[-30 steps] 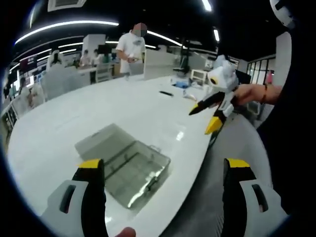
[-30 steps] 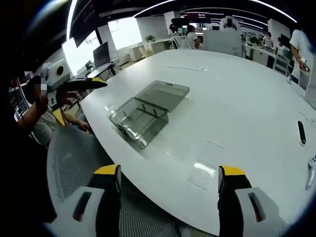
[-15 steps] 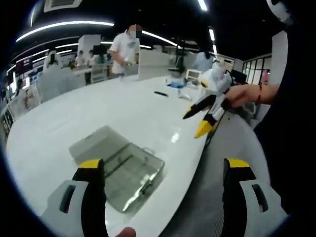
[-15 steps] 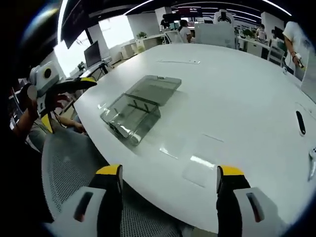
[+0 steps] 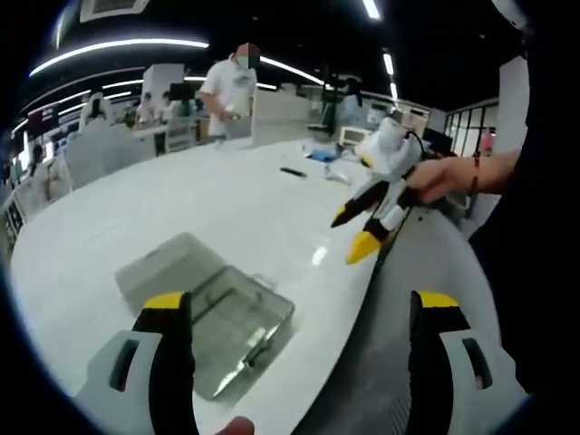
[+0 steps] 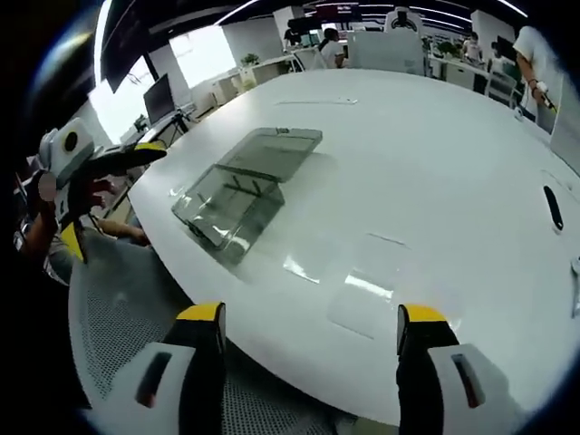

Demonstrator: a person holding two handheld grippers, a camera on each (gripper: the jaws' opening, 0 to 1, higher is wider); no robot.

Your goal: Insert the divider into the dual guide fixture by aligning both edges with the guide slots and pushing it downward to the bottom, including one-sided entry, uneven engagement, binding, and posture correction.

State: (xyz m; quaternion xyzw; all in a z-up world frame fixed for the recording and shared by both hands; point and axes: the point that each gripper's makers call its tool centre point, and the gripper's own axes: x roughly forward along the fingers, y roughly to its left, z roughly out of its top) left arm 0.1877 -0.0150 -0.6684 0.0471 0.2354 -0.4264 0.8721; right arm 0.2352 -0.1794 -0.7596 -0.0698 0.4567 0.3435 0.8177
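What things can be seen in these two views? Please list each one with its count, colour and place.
clear plastic case: one, transparent grey, lid open, near the table edge
clear flat sheet: one, transparent, flat on the table, apart from the case
table: one, white, large and rounded
black object: one, small, far side of the table
mesh chair: one, grey, beside the table
left gripper: fingers yellow-tipped, open, empty
right gripper: fingers yellow-tipped, open, empty
hand: one, holding the right gripper

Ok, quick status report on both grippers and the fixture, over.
Left gripper open, empty, near the table edge. Right gripper open, empty. Clear plastic lidded fixture box lies open on the white table; flat clear divider sheet beside it, untouched.
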